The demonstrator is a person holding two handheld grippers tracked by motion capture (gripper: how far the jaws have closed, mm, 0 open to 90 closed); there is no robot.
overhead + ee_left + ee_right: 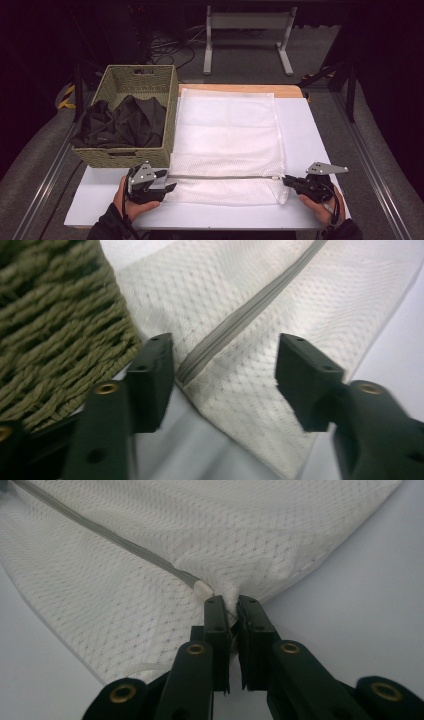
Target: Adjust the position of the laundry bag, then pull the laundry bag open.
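A white mesh laundry bag (227,135) lies flat on the white table (310,130), its grey zipper (220,176) running left to right near the front. My left gripper (168,180) sits at the zipper's left end, beside the basket. In the left gripper view it (225,370) is open, and the bag's corner (250,390) and the zipper end (190,367) lie between the jaws without being pressed. My right gripper (287,180) is at the zipper's right end. Seen up close, it (233,602) is shut on a pinch of the mesh bag (150,570) just past the zipper's tip (202,587).
A woven olive basket (120,157) holding black clothes (125,122) stands at the table's left, touching the bag's left edge; its wall (50,315) is close beside my left jaw. A white metal stand (247,22) is on the floor beyond the table.
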